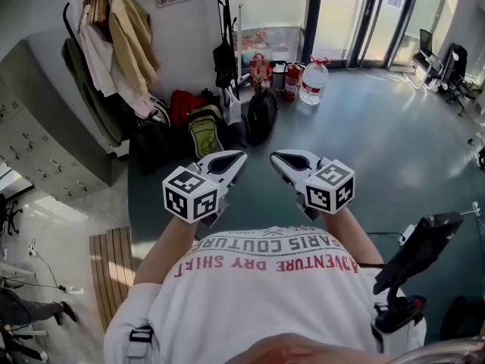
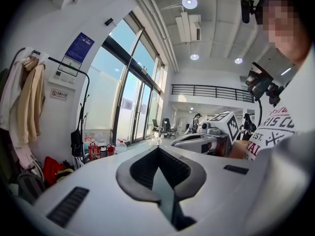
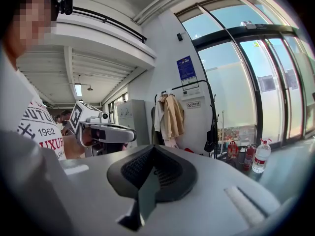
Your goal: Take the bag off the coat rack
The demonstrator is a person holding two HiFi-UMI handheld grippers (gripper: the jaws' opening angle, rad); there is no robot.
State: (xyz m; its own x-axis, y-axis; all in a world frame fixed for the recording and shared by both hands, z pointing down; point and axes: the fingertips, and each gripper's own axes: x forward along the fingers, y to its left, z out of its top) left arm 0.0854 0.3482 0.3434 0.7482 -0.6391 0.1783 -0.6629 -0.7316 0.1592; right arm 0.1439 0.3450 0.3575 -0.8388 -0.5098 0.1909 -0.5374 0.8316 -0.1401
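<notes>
Both left gripper (image 1: 239, 156) and right gripper (image 1: 274, 156) (closed) face the distant bag (image 1: 223, 61).

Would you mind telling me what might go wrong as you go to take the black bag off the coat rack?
Both the left claw and right claw are shut and would need opening before any grasp. Backpacks and a water bottle crowd the floor by the coat rack, so a foot might catch them. That slim rack may tip if the black bag snags.
</notes>
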